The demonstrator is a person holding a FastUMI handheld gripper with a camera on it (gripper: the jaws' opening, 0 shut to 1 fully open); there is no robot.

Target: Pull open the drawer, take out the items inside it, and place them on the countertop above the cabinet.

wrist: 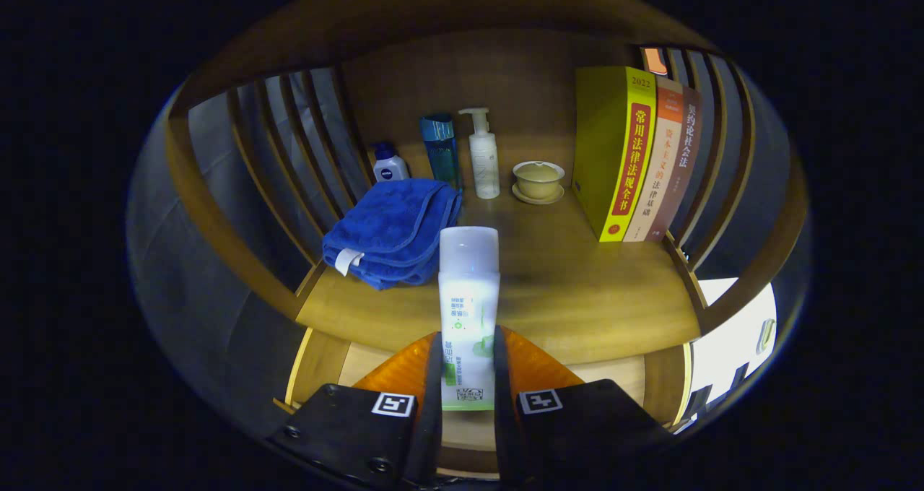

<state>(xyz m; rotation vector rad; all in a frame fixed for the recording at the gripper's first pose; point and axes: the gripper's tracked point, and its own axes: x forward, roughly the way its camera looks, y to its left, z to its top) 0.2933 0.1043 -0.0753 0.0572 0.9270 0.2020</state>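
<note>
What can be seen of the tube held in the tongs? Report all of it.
The tube is white with a frosted, translucent cap on top and green print on its front, plastic by the look. It stands upright, cap up, clamped between both fingers of the tongs, above the countertop, just ahead of the folded blue towel.

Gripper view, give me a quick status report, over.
Gripper jaws shut on white tube, held upright. Tube over countertop front edge, drawer open below. Folded blue towel just beyond on one side; landing spot ahead bare.
</note>
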